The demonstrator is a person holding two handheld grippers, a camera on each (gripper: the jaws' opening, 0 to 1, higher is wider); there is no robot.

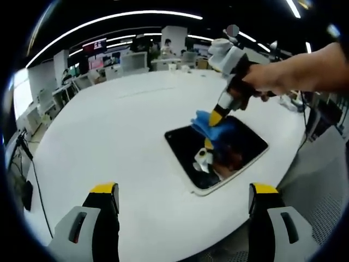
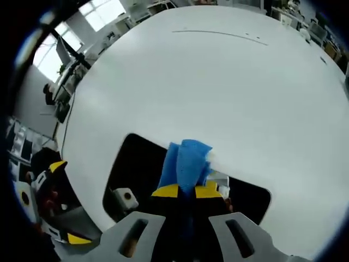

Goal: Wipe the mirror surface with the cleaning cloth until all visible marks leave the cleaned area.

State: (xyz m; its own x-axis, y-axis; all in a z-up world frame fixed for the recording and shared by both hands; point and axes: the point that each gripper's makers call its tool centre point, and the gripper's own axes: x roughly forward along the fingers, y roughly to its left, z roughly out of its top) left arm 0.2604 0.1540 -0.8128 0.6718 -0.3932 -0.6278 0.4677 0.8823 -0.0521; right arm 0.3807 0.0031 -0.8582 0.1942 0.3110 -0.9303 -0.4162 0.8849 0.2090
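Note:
A dark rectangular mirror (image 1: 240,150) with a white rim lies flat on the white table (image 1: 125,142), near its edge. The blue cleaning cloth (image 1: 210,124) rests on the mirror's far corner, and my right gripper (image 1: 216,116) is shut on it, pressing it down, held by a person's hand. In the right gripper view the blue cloth (image 2: 185,164) sticks out between my right gripper's (image 2: 186,191) yellow-tipped jaws over the mirror (image 2: 133,169). My left gripper (image 1: 182,196) stands open above the table's near edge, holding nothing, apart from the mirror.
The mirror reflects the gripper and ceiling. Desks, monitors and chairs (image 1: 131,60) stand beyond the table's far side. Floor (image 1: 322,180) shows past the table edge to the right. Wide bare table top (image 2: 218,82) stretches beyond the mirror.

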